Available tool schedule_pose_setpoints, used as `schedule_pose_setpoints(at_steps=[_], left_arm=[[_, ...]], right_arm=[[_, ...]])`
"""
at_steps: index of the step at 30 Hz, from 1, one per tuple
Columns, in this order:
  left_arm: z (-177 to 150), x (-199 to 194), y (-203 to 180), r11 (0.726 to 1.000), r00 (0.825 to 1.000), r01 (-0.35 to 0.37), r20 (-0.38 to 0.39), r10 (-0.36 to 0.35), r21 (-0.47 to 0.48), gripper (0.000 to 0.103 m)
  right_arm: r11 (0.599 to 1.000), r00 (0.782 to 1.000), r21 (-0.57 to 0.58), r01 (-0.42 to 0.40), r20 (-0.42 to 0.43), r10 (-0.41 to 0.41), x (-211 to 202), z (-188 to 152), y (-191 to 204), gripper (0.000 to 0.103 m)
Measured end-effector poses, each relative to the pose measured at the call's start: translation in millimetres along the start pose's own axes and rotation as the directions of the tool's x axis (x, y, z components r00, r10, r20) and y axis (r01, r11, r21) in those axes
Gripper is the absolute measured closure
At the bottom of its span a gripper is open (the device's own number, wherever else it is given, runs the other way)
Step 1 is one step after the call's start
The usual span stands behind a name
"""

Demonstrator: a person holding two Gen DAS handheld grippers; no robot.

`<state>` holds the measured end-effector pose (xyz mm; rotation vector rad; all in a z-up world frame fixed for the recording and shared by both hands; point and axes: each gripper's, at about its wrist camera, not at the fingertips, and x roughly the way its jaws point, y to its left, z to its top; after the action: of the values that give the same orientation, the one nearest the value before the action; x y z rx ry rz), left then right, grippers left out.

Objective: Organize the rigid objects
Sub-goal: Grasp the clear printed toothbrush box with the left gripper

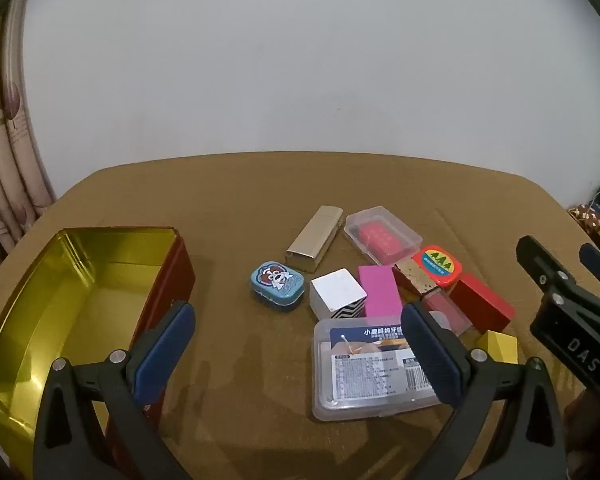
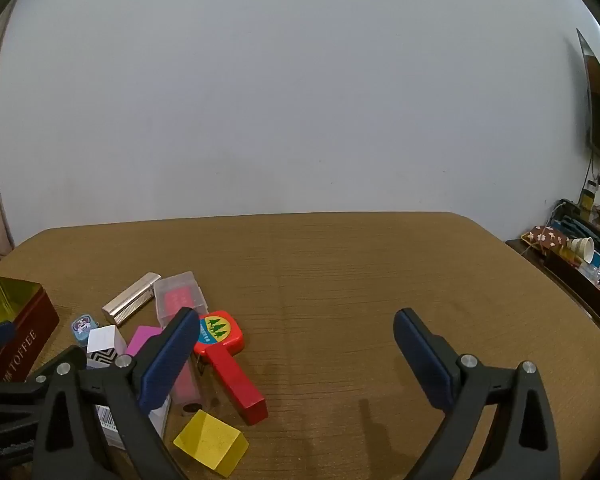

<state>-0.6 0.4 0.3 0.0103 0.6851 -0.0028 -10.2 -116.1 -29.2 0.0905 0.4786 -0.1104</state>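
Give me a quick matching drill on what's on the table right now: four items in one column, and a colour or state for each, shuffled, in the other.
Items:
1. big tin
2. small rounded tin
3. long block
4. wedge

Colours or states:
A. yellow, nearest the right gripper's camera
B. red, lying flat on the table
C. lid off, gold inside, nothing in it
D. blue, cartoon picture on the lid

Pairs: 1-C, 2-D, 3-B, 4-A

Dim, soft indoor light; faint shadows; fisheye bending, dark corners.
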Motion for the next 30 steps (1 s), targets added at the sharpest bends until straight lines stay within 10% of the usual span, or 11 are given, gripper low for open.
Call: schedule_pose_setpoints(at_steps=[30], left_arm=[[5.5, 9.3, -53.5, 0.985, 0.957, 0.123, -0.277, -0.086, 0.119, 0.001]], right_arm=[[0.999, 0.999, 0.040, -0.015, -0.046, 0.017, 8.0, -10.3, -53.7, 0.003]])
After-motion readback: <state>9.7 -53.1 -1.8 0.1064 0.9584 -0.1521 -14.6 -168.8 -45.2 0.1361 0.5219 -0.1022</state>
